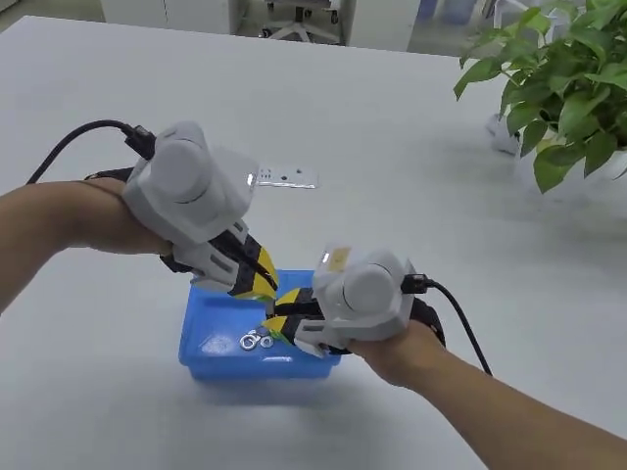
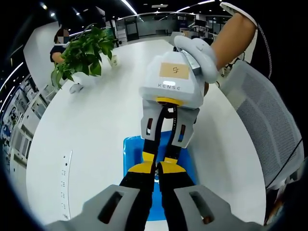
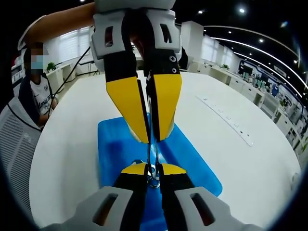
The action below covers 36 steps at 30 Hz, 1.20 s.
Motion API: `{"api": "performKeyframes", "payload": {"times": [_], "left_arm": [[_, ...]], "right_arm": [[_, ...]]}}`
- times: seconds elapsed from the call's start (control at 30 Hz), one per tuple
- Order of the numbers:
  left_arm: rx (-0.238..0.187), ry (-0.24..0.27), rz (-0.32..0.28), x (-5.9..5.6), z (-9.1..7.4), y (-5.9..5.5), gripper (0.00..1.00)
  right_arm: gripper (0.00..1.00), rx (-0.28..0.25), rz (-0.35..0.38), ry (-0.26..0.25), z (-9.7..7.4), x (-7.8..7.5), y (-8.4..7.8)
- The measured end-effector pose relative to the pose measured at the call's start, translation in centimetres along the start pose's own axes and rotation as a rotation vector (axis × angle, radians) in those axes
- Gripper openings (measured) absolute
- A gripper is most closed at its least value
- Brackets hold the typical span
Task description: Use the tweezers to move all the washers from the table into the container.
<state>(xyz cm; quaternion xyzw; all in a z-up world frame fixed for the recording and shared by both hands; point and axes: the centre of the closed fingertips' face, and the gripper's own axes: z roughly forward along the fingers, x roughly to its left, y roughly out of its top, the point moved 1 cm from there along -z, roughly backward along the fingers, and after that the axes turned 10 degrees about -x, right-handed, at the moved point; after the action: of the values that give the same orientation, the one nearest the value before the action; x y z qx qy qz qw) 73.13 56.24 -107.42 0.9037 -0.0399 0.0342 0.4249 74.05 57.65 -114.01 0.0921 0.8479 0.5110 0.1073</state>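
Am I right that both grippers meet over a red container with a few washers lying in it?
Not quite: the container is blue, not red, as the head view shows. The left gripper and right gripper do meet over it, and a few washers lie in it.

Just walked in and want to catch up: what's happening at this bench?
A person holds a gripper in each hand over a blue container on a white table. The left gripper is shut on the tweezers, whose tips reach down to a washer over the container. The fingers of the right gripper flank those tips closely; whether they squeeze them is unclear. A few washers already lie in the container.
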Motion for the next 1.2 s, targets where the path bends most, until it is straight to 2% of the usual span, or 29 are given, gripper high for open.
{"api": "performKeyframes", "payload": {"times": [0.3, 0.6, 0.93, 1.2], "left_arm": [[0.002, -0.003, 0.003, -0.1, 0.0, 0.1, 0.07], [0.001, -0.003, 0.009, -0.3, -0.6, 0.6, 0.07], [0.009, -0.004, 0.026, -0.8, -1.6, 1.7, 0.06], [0.015, -0.007, 0.042, -1.8, -2.2, 2.9, 0.06]], "right_arm": [[0.11, 0.004, 0.001, 0.001, -0.2, 0.0, -0.1], [0.11, -0.012, 0.000, 0.002, -0.5, 0.2, 0.7], [0.12, -0.037, -0.005, -0.002, -1.3, 0.7, 2.0], [0.13, -0.057, -0.018, 0.001, -2.2, 1.5, 3.3]]}}
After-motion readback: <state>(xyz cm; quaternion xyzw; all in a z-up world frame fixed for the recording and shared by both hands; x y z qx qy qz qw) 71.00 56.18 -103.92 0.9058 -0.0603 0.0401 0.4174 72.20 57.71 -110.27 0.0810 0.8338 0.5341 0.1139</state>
